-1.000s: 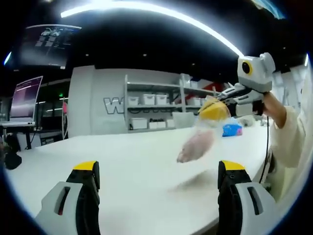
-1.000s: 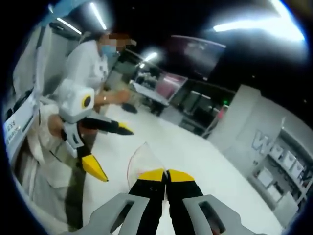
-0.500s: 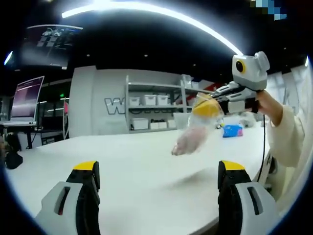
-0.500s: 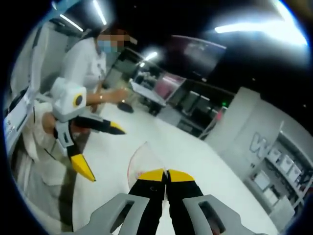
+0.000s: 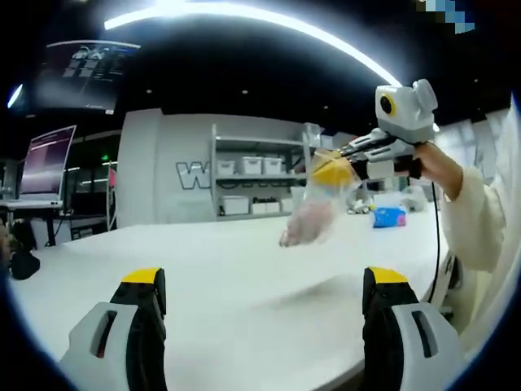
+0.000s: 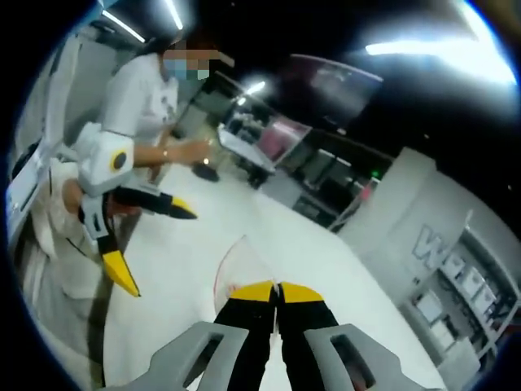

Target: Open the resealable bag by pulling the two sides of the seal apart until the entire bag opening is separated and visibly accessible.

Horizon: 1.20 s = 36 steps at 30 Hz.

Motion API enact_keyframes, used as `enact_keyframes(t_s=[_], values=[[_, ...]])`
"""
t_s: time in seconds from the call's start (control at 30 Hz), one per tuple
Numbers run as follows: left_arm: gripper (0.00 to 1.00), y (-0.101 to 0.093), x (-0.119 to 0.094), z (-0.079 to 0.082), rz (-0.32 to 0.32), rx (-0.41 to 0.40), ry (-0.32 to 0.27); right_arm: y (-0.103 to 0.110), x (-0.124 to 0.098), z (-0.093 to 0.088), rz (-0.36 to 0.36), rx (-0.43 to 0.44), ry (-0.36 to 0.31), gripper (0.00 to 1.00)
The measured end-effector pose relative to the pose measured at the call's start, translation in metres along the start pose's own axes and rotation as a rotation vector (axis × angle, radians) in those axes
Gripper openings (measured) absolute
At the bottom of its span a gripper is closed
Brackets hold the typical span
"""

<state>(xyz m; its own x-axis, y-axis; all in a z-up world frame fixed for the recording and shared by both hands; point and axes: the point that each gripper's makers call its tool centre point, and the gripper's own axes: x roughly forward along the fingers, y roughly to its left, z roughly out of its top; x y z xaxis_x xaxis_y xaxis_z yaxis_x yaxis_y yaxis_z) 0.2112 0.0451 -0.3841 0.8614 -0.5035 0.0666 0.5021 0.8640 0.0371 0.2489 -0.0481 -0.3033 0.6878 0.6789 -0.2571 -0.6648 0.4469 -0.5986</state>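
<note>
Above the white tabletop (image 5: 203, 269), off to the right in my left gripper view, the resealable bag (image 5: 313, 213) hangs in the air, pinched at its top edge by my right gripper (image 5: 334, 169). The bag is clear plastic, and something pale and pinkish sits inside its lower part; I cannot tell what it is. In my right gripper view the same bag (image 6: 236, 265) shows as a thin clear flap rising just past my yellow tips, with a faint reddish line along its curved edge. My right gripper (image 6: 277, 292) has its jaws pressed together, clenched on that edge. Whether the seal is parted I cannot tell.

My left gripper (image 5: 264, 281) holds nothing: its two jaws stand wide apart, low over the tabletop and well apart from the bag. From my right gripper view I see my left gripper (image 6: 142, 244) off to the left, its yellow tips spread.

Beyond the bag, a small blue object (image 5: 389, 216) lies on the far part of the tabletop. Behind that stands a shelf (image 5: 256, 183) with white bins, against a wall bearing large letters. A monitor (image 5: 41, 163) stands at the far left. In my right gripper view a person in white (image 6: 151, 98) stands behind my left gripper, one hand out over the tabletop.
</note>
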Motion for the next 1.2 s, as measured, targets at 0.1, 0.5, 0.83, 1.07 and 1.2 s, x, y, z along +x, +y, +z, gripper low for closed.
enact_keyframes(t_s=[0.1, 0.5, 0.83, 1.07, 1.2], values=[[0.99, 0.000, 0.000, 0.001, 0.000, 0.003, -0.001, -0.003, 0.003, 0.000, 0.001, -0.009, 0.006, 0.00], [0.99, 0.003, -0.001, 0.001, 0.005, 0.005, -0.001, -0.009, 0.011, -0.001, 0.010, -0.022, 0.025, 0.00], [0.99, 0.005, -0.002, 0.002, 0.008, 0.005, 0.000, -0.020, 0.018, -0.004, 0.001, -0.024, 0.040, 0.00], [0.99, 0.006, -0.003, 0.002, 0.014, 0.007, 0.000, -0.026, 0.022, -0.007, 0.001, -0.005, 0.038, 0.00], [0.99, 0.006, -0.002, 0.001, 0.016, 0.010, 0.003, -0.029, 0.023, -0.009, 0.000, 0.002, 0.036, 0.00]])
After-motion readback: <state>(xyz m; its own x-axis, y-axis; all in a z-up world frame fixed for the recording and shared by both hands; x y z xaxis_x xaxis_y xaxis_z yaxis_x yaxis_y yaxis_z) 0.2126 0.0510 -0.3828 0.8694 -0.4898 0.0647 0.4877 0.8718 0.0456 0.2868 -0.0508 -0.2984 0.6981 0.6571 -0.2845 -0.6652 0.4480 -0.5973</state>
